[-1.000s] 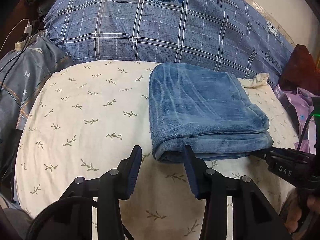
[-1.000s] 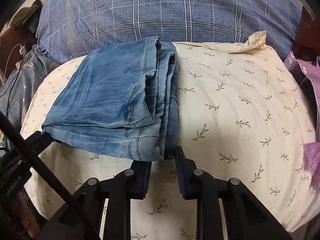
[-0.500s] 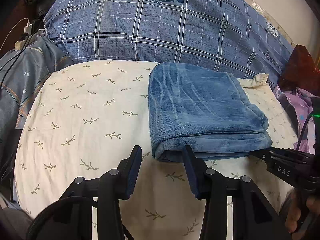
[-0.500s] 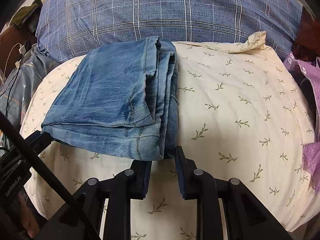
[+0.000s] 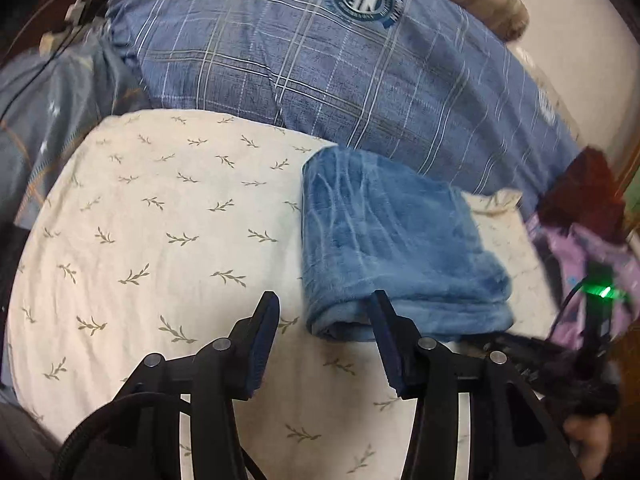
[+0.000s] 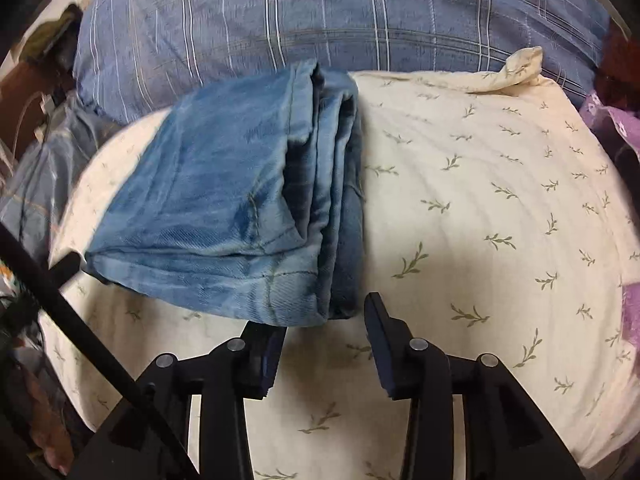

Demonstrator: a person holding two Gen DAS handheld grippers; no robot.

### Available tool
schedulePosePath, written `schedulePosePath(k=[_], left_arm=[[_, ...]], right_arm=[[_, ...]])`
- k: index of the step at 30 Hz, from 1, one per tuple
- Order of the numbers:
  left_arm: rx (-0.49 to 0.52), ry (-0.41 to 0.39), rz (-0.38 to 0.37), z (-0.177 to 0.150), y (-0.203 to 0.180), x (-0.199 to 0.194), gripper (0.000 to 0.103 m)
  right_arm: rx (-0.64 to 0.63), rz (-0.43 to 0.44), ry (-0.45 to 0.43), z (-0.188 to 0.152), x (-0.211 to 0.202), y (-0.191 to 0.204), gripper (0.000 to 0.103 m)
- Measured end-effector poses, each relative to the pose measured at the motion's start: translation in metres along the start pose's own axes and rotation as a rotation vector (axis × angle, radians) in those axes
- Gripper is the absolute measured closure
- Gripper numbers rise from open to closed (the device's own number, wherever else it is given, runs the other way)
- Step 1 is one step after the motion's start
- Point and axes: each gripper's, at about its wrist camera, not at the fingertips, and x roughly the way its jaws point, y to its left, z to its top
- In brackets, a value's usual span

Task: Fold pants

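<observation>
Blue denim pants (image 5: 392, 248) lie folded into a thick rectangle on a cream leaf-print cover (image 5: 160, 240). My left gripper (image 5: 325, 304) hangs at the bundle's near left corner with its jaws opening. The corner lies just beyond the tips and the pads do not press it. In the right wrist view the same pants (image 6: 224, 200) show their stacked layers. My right gripper (image 6: 324, 318) is at the near right corner, its jaws opening too. The denim edge lies over the left fingertip, and nothing is pinched.
A large blue plaid pillow (image 5: 320, 60) rises behind the cream cover (image 6: 480, 200). Purple cloth (image 5: 580, 248) lies at the right edge and grey patterned bedding (image 5: 48, 120) at the left, with cables near it. The right-hand tool's body with a green light (image 5: 604, 292) shows at the right.
Both grippers' jaws have spread wider, the right one most. The left wrist view has shifted and rolled, so the pants sit further right in it. The pants have not moved.
</observation>
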Motion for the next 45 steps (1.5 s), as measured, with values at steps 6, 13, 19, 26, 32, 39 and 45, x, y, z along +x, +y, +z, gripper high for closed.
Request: schedulePosePath(k=[6, 13, 19, 26, 32, 39, 45], left_arm=[[-0.125, 0.058, -0.076, 0.037, 0.026, -0.014, 0.047], [-0.125, 0.139, -0.086, 0.107, 0.016, 0.041, 0.043], [-0.131, 0.252, -0.113, 0.137, 0.014, 0.130, 0.044], [-0.163, 0.276, -0.194, 0.135, 0.026, 0.171, 0.054], [-0.103, 0.177, -0.252, 0.139, 0.019, 0.157, 0.081], [-0.030, 0.133, -0.095, 0.105, 0.022, 0.120, 0.049], [-0.023, 0.076, 0.065, 0.016, 0.040, 0.039, 0.048]], right_arm=[[0.087, 0.074, -0.052, -0.004, -0.048, -0.027, 0.032], [0.073, 0.245, -0.089, 0.091, -0.051, -0.022, 0.017], [0.113, 0.272, 0.039, 0.147, 0.039, -0.028, 0.019], [0.096, 0.352, 0.090, 0.134, 0.076, -0.027, 0.046], [0.031, 0.369, -0.033, 0.138, 0.040, -0.022, 0.073], [0.144, 0.369, 0.009, 0.126, 0.048, -0.041, 0.041], [0.299, 0.370, -0.082, 0.064, 0.005, -0.077, 0.018]])
